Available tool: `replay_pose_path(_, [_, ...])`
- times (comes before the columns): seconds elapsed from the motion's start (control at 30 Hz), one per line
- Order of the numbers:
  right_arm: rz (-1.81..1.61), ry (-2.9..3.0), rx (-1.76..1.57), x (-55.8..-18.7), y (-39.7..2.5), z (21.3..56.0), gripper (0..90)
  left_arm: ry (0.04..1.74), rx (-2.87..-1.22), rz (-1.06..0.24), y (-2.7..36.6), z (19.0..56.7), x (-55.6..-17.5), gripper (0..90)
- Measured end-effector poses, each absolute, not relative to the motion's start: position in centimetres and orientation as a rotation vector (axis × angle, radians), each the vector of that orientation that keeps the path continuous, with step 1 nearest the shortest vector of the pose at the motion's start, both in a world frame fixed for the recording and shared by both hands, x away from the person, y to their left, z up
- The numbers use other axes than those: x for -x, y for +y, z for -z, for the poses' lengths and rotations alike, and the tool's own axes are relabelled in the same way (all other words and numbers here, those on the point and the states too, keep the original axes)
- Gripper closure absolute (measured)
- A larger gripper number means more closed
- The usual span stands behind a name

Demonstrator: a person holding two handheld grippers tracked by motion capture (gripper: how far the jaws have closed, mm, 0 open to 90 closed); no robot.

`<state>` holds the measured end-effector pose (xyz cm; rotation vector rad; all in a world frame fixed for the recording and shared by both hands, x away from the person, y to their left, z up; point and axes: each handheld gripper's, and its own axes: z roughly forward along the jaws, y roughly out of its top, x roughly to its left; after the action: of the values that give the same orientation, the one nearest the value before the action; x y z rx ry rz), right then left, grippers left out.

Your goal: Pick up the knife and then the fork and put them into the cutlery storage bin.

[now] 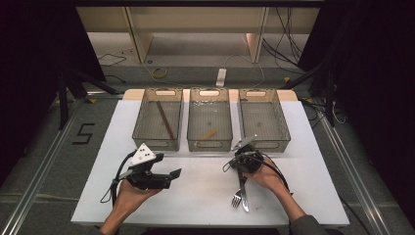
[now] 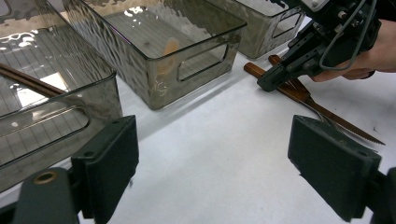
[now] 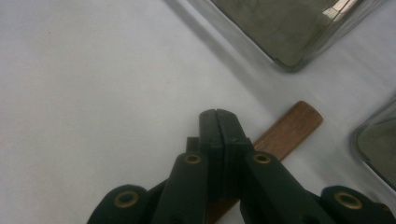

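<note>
On the white counter [image 1: 205, 196] the right tool [image 1: 243, 161] sits low over the wooden handles of a fork [image 1: 238, 196] and a knife [image 1: 244, 198], which lie side by side near the counter's front edge, tines and blade pointing toward the person; in the right gripper view its jaws are pressed flat together with nothing between them, a brown handle [image 3: 289, 130] passing beneath their tips. The left tool [image 1: 172, 174] hovers over bare counter, well apart from the cutlery, its jaws spread wide and holding nothing. Three clear bins stand in a row behind: the left bin [image 1: 157, 139] holds a dark stick [image 1: 165, 120]; the middle bin [image 1: 210, 142] holds a small pale piece [image 1: 209, 133]; the right bin [image 1: 266, 142] stands just beyond the right tool.
</note>
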<state>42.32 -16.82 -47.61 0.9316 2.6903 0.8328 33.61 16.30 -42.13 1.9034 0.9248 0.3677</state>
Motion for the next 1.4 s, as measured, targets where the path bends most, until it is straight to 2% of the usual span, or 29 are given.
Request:
replay_pose_path(0.57, [-0.742,2.688,-1.050,-42.3,-19.2,47.0,90.0,0.924,-1.904,-0.371,16.4,42.1,-33.6,16.2])
replay_pose_path(1.4, [-0.617,2.687,-1.224,-37.1,-24.1,46.4,90.0,0.914,-1.897,-0.374,16.4,42.0,-33.5,16.2])
